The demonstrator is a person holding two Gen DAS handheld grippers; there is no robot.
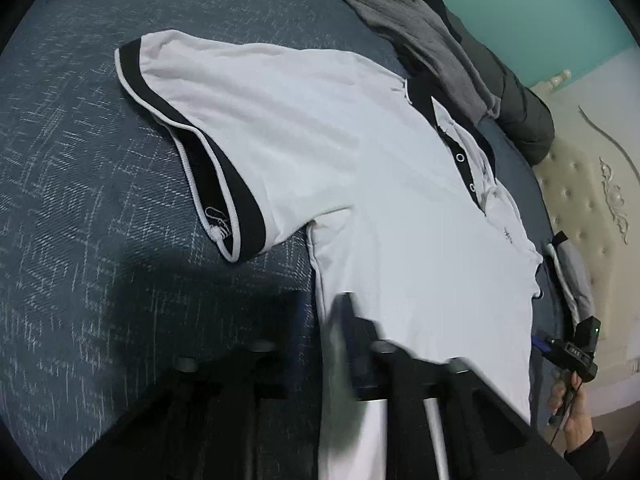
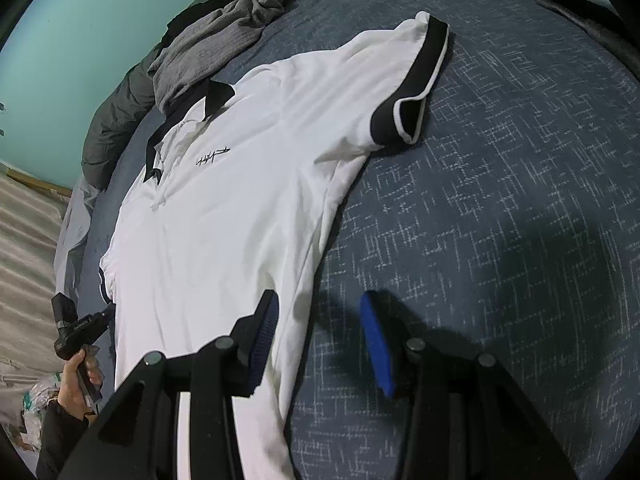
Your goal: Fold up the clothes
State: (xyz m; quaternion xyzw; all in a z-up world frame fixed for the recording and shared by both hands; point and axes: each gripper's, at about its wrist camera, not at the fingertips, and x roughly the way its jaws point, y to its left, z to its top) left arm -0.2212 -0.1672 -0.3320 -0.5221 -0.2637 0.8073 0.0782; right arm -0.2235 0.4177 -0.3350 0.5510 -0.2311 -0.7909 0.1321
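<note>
We are looking at a home bedroom: a bed (image 2: pixel 500 200) in a dark blue patterned cover is filling both views, a cream tufted headboard (image 1: pixel 592 200) with carved scrollwork is standing at one side, and crumpled grey clothes (image 2: pixel 208 52) are lying along a teal wall (image 2: pixel 80 40).

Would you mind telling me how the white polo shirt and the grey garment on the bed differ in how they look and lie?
The white polo shirt lies spread flat, sleeves out; the grey garment sits crumpled in a heap. The white polo shirt has black collar and cuff trim; the grey garment looks plain. Both are clothes lying on the bed.
</note>
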